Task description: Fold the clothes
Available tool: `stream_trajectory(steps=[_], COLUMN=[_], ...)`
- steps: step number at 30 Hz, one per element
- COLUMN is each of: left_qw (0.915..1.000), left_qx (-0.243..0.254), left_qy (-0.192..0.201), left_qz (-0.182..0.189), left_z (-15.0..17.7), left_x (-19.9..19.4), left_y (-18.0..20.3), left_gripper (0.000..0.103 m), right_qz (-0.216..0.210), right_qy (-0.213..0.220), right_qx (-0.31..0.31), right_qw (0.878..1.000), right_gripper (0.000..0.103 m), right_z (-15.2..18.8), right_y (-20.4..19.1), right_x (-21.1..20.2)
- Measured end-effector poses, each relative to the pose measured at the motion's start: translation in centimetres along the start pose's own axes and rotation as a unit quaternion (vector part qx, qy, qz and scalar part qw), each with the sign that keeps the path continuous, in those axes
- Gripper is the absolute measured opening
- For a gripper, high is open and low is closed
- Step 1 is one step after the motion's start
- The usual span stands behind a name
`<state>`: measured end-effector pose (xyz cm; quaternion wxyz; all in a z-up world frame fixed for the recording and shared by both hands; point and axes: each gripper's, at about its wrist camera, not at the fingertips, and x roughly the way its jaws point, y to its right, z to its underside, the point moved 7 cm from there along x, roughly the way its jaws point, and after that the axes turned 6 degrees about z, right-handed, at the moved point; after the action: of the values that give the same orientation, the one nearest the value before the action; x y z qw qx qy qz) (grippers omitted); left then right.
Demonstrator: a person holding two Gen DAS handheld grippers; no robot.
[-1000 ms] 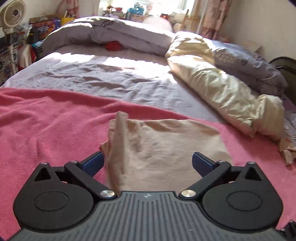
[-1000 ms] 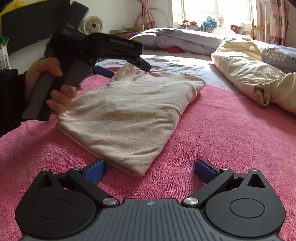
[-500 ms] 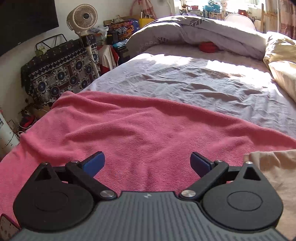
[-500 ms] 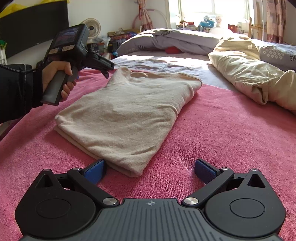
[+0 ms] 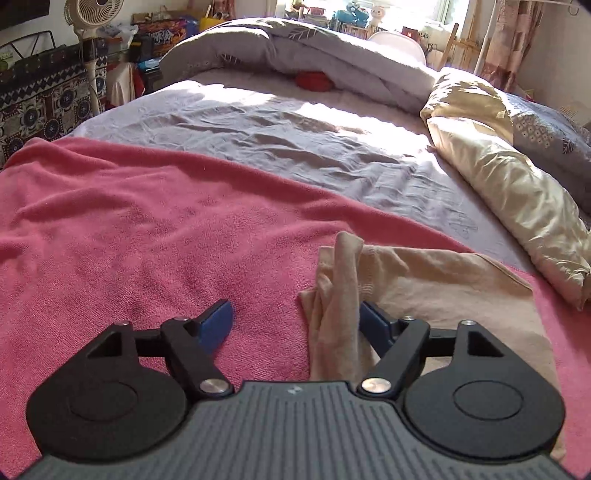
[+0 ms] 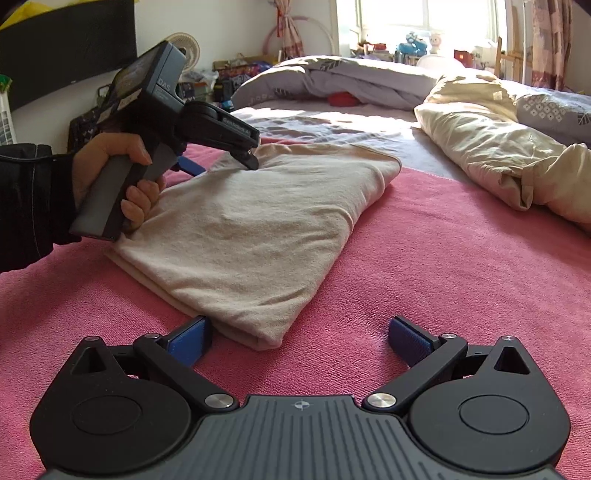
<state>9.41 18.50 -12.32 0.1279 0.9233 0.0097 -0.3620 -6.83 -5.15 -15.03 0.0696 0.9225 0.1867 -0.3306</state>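
A beige garment point(image 6: 258, 229) lies folded on the pink towel point(image 6: 443, 266) on the bed. In the left wrist view its far corner point(image 5: 340, 295) stands up in a ridge between my open fingers, next to the right pad. My left gripper point(image 5: 295, 323) is open over that corner; it also shows in the right wrist view point(image 6: 221, 162), held by a hand at the garment's far left edge. My right gripper point(image 6: 299, 341) is open, low on the towel, with the garment's near folded corner between its pads.
Grey sheet point(image 5: 295, 140), a grey duvet point(image 5: 332, 48) and a cream quilt point(image 5: 517, 192) lie beyond the towel. A red item point(image 5: 314, 79) sits by the duvet. A fan point(image 5: 83, 14) and cluttered shelves stand at the left.
My left gripper swung away to the left, off the garment, then came back to its far corner. My right gripper stayed put, open.
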Motion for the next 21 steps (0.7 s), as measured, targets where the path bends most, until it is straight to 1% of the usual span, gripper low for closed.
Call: stream_trajectory(steps=[1, 4, 7, 8, 9, 10, 11, 14, 15, 16, 17, 18, 19, 20, 21], left_qw=[1.0, 0.9995, 0.9965, 0.9956, 0.995, 0.9944, 0.9943, 0.9943, 0.9951, 0.9966, 0.9977, 0.9982, 0.9975, 0.9961, 0.9939], left_qx=[-0.001, -0.031, -0.082, -0.091, -0.093, -0.091, -0.089, -0.08, -0.074, -0.066, -0.057, -0.049, -0.042, -0.04, -0.039], left_qy=[0.005, 0.008, 0.01, 0.015, 0.017, 0.016, 0.014, 0.013, 0.017, 0.022, 0.027, 0.035, 0.042, 0.049, 0.057], left_qz=[0.001, -0.004, -0.009, -0.018, -0.035, -0.052, -0.057, -0.069, -0.063, -0.044, -0.024, 0.008, 0.039, 0.062, 0.086], left_z=[-0.1, -0.9, -1.3, -1.4, -1.4, -1.5, -1.6, -1.9, -1.9, -1.7, -1.5, -1.0, -0.4, 0.3, 1.1], left_x=[-0.2, -0.3, 0.3, 0.3, 0.2, 0.0, -0.1, -1.8, -2.7, -3.9, -5.2, -6.8, -8.4, -9.9, -11.4], left_y=[-0.1, -1.2, -3.4, -4.1, -4.6, -5.2, -5.6, -6.3, -6.3, -6.1, -5.9, -5.4, -5.0, -4.5, -4.1], left_gripper=[0.058, 0.056, 0.057, 0.055, 0.046, 0.041, 0.038, 0.039, 0.047, 0.053, 0.066, 0.08, 0.085, 0.089, 0.089], right_qz=[0.0, -0.001, -0.002, -0.002, -0.002, -0.003, -0.004, -0.005, -0.005, -0.005, -0.006, -0.006, -0.006, -0.006, -0.006], right_qy=[0.0, 0.001, 0.001, 0.002, 0.002, 0.002, 0.002, 0.003, 0.003, 0.003, 0.003, 0.003, 0.003, 0.003, 0.003], right_qx=[0.001, 0.003, 0.005, 0.006, 0.007, 0.008, 0.009, 0.013, 0.013, 0.014, 0.014, 0.014, 0.014, 0.014, 0.014], right_qw=[1.0, 1.0, 1.0, 1.0, 1.0, 1.0, 1.0, 1.0, 1.0, 1.0, 1.0, 1.0, 1.0, 1.0, 1.0], right_gripper=[0.103, 0.103, 0.103, 0.103, 0.103, 0.103, 0.103, 0.103, 0.103, 0.103, 0.103, 0.103, 0.103, 0.103, 0.103], right_z=[0.0, 0.0, 0.0, 0.0, 0.1, 0.1, 0.1, 0.0, 0.0, 0.0, 0.0, 0.0, 0.0, 0.0, -0.1], right_y=[0.0, 0.1, 0.2, 0.2, 0.2, 0.3, 0.3, 0.3, 0.3, 0.3, 0.3, 0.3, 0.3, 0.3, 0.3], right_x=[0.0, 0.0, 0.0, 0.0, 0.0, -0.1, -0.1, -0.1, -0.1, -0.1, -0.2, -0.2, -0.2, -0.2, -0.2])
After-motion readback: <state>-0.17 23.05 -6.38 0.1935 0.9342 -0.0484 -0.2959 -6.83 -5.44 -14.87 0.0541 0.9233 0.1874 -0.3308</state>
